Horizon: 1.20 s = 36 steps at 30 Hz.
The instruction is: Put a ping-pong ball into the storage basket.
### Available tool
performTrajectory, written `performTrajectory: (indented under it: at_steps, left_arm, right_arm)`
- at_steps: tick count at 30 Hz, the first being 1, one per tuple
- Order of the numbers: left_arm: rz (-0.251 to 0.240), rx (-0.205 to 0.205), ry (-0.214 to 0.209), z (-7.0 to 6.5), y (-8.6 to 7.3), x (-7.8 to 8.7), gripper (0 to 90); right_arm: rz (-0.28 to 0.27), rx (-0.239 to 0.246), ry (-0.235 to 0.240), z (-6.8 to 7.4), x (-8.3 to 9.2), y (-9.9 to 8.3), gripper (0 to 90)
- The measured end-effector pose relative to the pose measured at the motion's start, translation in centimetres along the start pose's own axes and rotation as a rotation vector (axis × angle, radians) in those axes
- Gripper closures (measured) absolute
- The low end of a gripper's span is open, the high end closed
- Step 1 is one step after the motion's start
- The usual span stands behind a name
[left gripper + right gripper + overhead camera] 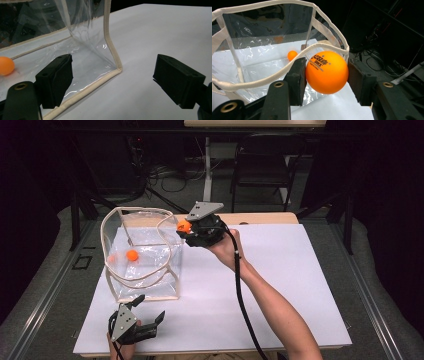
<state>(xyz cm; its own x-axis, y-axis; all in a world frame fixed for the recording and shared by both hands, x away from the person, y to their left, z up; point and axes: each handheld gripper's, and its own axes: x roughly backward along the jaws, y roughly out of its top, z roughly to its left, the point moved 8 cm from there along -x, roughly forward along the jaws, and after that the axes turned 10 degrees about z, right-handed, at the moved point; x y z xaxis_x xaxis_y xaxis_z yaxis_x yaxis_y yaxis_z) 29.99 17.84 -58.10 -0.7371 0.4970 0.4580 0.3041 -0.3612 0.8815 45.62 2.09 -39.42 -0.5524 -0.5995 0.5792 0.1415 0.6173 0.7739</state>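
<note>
A clear plastic bag [142,252] with a cream rim stands open on the white table [280,270]. One orange ball [132,254] lies on its floor, seen also as the ball [292,55] and the ball [6,65]. My right gripper [183,226] hovers at the bag's right rim, shut on a second orange ball [327,72] with printed lettering. Near the front edge, my left gripper [149,310] stands open just outside the bag's near corner [117,68], with nothing between its fingers.
A black cable [240,290] trails from the right gripper along the person's forearm. Behind the table stand a dark chair [262,167] and loose cables on the floor. Bare white table surface stretches to the right of the bag.
</note>
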Motion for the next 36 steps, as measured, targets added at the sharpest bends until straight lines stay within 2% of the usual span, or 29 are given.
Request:
performTrajectory:
  at_steps: [36]
  left_arm:
    - [0.001,0.000,-0.001,0.03,-0.02,-0.03,15.6]
  right_arm:
    - [-0.002,0.016,0.008,0.64,-0.96,0.91,50.9]
